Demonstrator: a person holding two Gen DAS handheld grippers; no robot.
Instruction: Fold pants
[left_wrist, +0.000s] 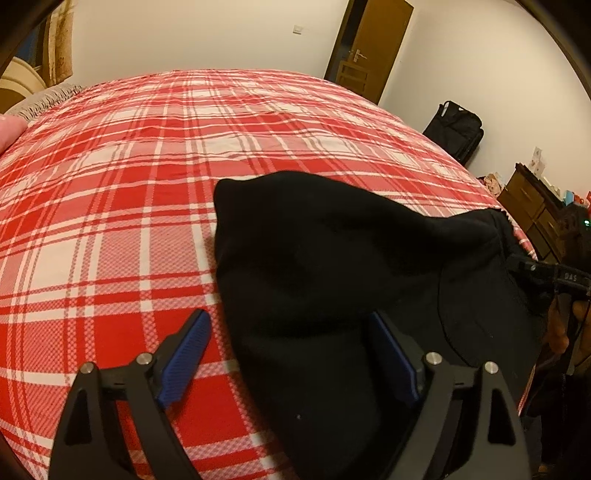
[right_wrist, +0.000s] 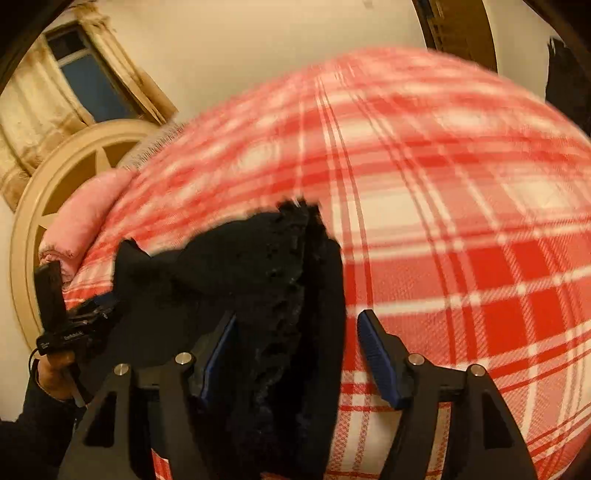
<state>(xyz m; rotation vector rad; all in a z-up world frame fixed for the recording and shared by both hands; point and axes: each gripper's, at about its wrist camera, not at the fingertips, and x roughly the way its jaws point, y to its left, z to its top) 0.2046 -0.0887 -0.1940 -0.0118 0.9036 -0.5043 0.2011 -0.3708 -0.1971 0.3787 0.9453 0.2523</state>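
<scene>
Black pants (left_wrist: 332, 258) lie bunched on the red plaid bedspread (left_wrist: 129, 177) near its right edge. My left gripper (left_wrist: 291, 332) is open wide, and the cloth lies between its blue pads and drapes over the right finger (left_wrist: 391, 354). In the right wrist view the pants (right_wrist: 240, 280) show a fuzzy dark lining along a seam. My right gripper (right_wrist: 297, 332) is also open, with the fabric between its fingers and against the left pad (right_wrist: 218, 354). The plaid bedspread (right_wrist: 461, 221) is blurred there. A person's hand (right_wrist: 55, 373) holds the other tool at the far left.
A brown door (left_wrist: 369, 48), a black bag (left_wrist: 458, 129) and a wooden dresser (left_wrist: 532, 210) stand beyond the bed's right side. A pink pillow (right_wrist: 85, 218) and a round cream headboard (right_wrist: 37, 206) sit at the bed's head, below a curtained window (right_wrist: 88, 85).
</scene>
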